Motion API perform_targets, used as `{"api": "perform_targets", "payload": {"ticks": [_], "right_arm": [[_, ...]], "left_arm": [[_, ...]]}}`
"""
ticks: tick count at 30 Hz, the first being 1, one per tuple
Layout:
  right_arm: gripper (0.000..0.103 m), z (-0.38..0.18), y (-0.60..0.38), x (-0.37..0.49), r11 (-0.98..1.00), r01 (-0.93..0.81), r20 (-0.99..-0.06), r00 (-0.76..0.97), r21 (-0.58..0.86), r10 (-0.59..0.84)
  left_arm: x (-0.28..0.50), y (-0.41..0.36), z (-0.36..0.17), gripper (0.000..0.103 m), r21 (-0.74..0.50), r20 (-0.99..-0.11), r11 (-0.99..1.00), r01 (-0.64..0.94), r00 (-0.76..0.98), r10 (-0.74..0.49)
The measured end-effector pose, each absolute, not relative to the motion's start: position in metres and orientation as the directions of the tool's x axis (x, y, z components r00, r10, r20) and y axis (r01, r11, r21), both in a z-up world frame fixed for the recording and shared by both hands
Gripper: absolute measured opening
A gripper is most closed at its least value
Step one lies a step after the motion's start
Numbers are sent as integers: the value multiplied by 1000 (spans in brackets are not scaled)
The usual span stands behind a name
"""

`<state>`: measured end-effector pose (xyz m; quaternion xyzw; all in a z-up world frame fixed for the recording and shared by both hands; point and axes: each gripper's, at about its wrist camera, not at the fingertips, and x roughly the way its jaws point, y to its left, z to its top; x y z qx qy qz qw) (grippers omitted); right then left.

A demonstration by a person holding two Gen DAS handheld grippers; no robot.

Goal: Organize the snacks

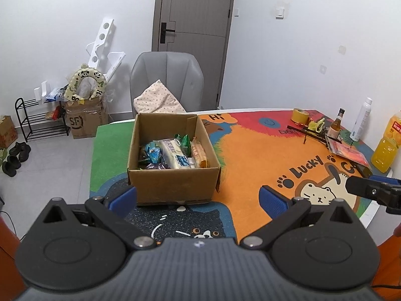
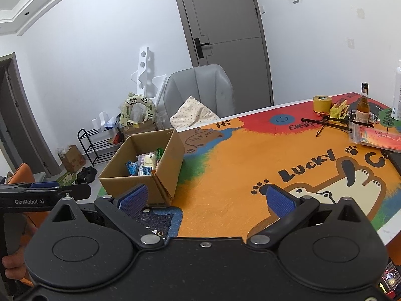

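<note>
An open cardboard box [image 1: 173, 183] stands on the colourful cartoon table mat [image 1: 250, 155]. Inside it lie several snack packets [image 1: 173, 154]: a white-and-blue one, a blue one, green ones and an orange one. My left gripper [image 1: 198, 197] hovers open just in front of the box's near wall, nothing between its blue pads. In the right wrist view the box [image 2: 145, 160] sits to the left with the snack packets [image 2: 146, 163] showing inside. My right gripper [image 2: 208, 198] is open and empty over the orange part of the mat [image 2: 238, 165], to the right of the box.
At the table's far right stand a tape roll [image 1: 300, 115], a brown bottle [image 1: 335, 125], a white bottle [image 1: 361, 120], an orange juice bottle [image 1: 386, 145] and a red packet [image 1: 348, 151]. A grey chair [image 1: 166, 82] with a cushion stands behind the table. A shoe rack and boxes are on the floor at left.
</note>
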<state>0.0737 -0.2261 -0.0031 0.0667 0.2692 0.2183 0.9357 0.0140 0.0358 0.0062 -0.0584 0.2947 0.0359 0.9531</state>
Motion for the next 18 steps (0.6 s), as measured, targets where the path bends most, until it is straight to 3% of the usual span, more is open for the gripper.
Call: {"api": "perform_targets", "payload": {"ticks": [18], "right_arm": [[103,2,-228,72,900,-363,-462,773,240,435]], "left_arm": [[11,30,11,103,-89,-553,991,-96,832,31]]}}
